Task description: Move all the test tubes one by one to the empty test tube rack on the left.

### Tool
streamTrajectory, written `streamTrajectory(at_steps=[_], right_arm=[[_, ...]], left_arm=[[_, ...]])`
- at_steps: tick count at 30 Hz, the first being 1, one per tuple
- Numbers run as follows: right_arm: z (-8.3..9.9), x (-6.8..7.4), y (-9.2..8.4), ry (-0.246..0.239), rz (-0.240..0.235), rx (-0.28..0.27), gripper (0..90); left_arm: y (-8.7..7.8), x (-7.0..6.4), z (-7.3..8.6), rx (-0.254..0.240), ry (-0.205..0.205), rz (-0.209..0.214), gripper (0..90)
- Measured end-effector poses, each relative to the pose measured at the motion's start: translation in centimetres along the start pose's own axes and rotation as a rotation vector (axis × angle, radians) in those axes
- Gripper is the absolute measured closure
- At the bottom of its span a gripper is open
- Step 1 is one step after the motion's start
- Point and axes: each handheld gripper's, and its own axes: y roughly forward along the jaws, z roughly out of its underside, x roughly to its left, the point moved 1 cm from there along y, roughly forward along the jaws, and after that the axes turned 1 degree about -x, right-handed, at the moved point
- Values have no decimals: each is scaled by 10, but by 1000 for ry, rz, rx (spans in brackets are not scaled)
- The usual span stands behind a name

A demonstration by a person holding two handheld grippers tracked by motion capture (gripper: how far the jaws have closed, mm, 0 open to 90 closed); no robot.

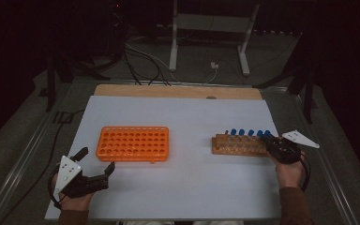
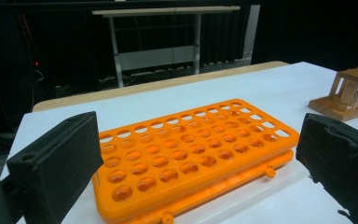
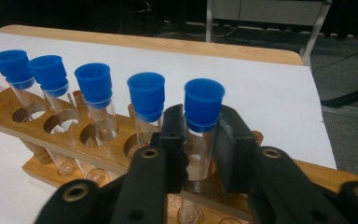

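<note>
A: Your right tool [image 3: 200,140] first. How wide?

B: Nearly closed. Your two jaws sit on either side of one tube [image 3: 200,126], just under its blue cap [image 3: 204,105], and the pads [image 3: 173,135] press the glass. You have hold of it. The tube stands upright in its hole.

A: Which tube?

B: The one at the end of the row nearest your right hand [image 1: 288,171]. In the high view your tool [image 1: 273,142] is at the right end of the wooden rack [image 1: 236,146].

A: Count the tubes.

B: Five, all with blue caps, all in one row of the wooden rack. Your right gripper view shows them in a line. Other holes in front look empty, but I cannot count those.

A: Left tool?

B: Your left tool [image 2: 200,172] is wide open and holds nothing. The jaws stand far apart with the orange rack [image 2: 193,151] seen between them, not touching it. In the high view the tool [image 1: 96,164] is just in front of that rack's near left corner, low over the surface [image 1: 187,187].

A: Racks?

B: Two. One orange rack [image 1: 134,143] on the left half of the white surface, with no tubes in it. One wooden rack on the right half. They lie well apart.

A: Orange holes?

B: Many, in four rows, I think. No exact count.
</note>
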Motion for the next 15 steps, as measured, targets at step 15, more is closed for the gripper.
streamTrajectory(at_steps=[15], right_arm=[[-2, 1, -1, -2, 2, -8, 769]], left_arm=[[1, 0, 1, 4, -1, 1, 7]])
